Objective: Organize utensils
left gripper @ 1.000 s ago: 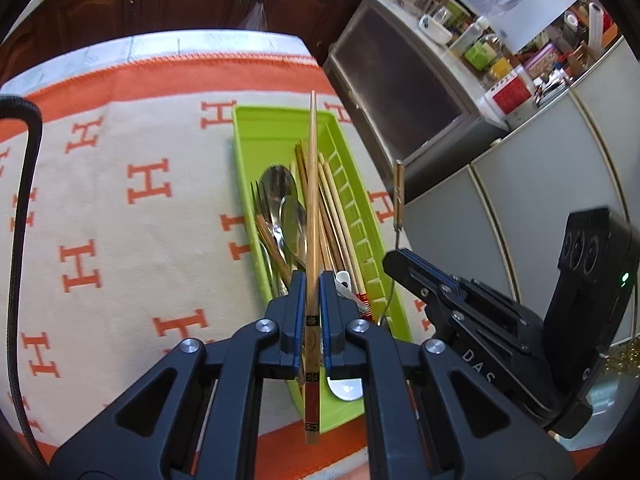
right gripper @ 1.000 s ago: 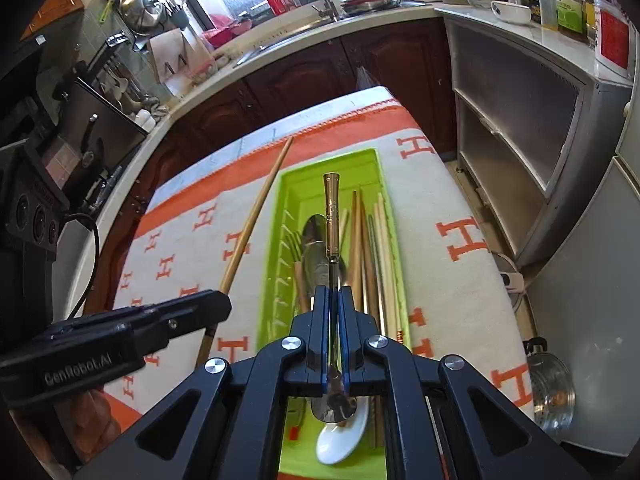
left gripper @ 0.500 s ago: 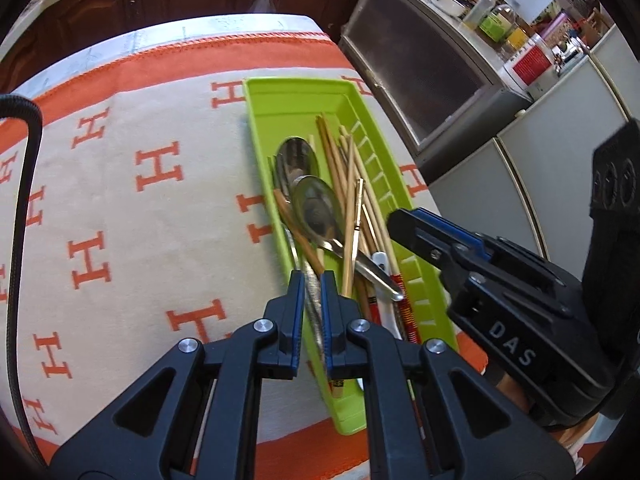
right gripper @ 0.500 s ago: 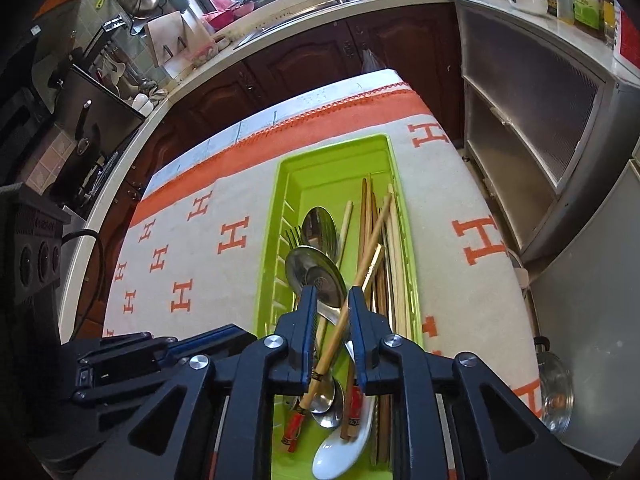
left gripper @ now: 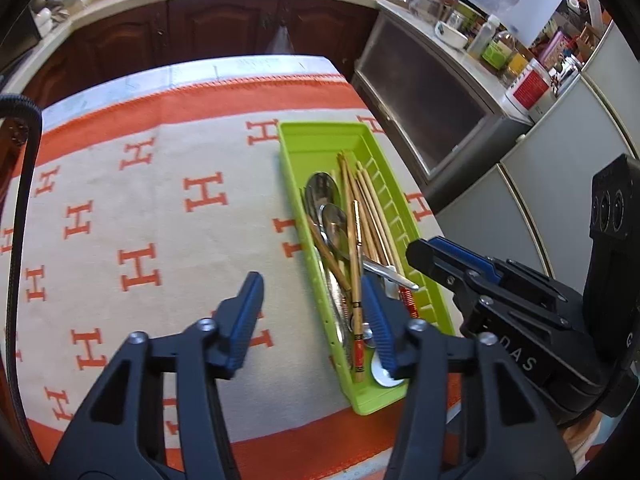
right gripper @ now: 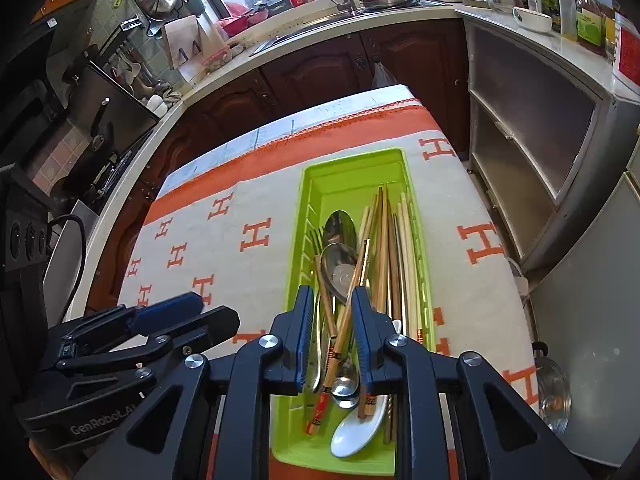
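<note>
A lime green utensil tray point(left gripper: 320, 136) point(right gripper: 352, 168) lies on the orange-and-cream cloth. It holds metal spoons point(left gripper: 334, 224) point(right gripper: 340, 268), a fork, several wooden chopsticks point(left gripper: 354, 248) point(right gripper: 384, 248) and a white ceramic spoon point(right gripper: 354, 432). My left gripper point(left gripper: 310, 312) is open and empty, above the tray's near left edge. My right gripper point(right gripper: 332, 328) is open and empty, above the near end of the tray; it also shows in the left wrist view point(left gripper: 480, 280).
The cloth point(left gripper: 140, 208) covers a small table whose right edge point(right gripper: 492, 280) drops off toward grey cabinets point(right gripper: 532, 120). Dark wood cabinets point(left gripper: 220, 28) and a sink counter stand behind. A black cable point(left gripper: 20, 200) hangs at the left.
My left gripper let go of a chopstick and my right gripper let go of a long-handled spoon; both now lie in the tray. Both grippers opened and pulled back, the left widest.
</note>
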`<state>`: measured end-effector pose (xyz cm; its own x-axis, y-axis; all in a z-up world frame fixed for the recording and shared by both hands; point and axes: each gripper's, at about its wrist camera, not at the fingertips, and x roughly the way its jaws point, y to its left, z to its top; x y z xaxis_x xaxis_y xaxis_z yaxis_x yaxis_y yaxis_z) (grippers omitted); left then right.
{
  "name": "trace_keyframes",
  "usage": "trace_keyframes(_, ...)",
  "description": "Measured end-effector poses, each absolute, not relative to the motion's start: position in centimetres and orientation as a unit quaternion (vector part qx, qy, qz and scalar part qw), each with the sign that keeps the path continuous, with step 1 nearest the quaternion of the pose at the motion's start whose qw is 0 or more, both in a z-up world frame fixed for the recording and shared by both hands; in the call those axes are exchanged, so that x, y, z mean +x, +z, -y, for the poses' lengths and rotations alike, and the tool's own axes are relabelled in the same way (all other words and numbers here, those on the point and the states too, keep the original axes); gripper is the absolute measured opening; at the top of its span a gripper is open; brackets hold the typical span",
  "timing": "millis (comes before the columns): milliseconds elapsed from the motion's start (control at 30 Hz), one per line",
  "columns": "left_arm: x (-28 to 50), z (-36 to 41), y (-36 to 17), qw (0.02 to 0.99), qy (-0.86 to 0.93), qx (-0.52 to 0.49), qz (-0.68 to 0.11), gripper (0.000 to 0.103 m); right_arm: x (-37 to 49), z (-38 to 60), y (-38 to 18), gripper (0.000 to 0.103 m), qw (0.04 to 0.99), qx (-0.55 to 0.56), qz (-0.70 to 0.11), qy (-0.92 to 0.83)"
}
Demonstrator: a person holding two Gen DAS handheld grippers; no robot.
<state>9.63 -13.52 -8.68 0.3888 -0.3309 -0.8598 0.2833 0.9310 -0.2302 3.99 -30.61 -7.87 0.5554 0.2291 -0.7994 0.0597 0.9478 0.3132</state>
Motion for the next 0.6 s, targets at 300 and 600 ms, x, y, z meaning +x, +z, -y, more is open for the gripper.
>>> trace_keyframes(300, 7.8, 11.1, -7.9, 0.837, -0.163, -0.025, -0.521, 0.055, 1.9, 28.9, -7.0, 0.026, 0.871, 0.139, -0.468, 0.053)
trace_keyframes(600, 4.9, 8.2, -7.9, 0.857, -0.108, 0.02, -0.503, 0.055, -0.5, 27.2, -7.7, 0.038, 0.866, 0.126, -0.482, 0.048)
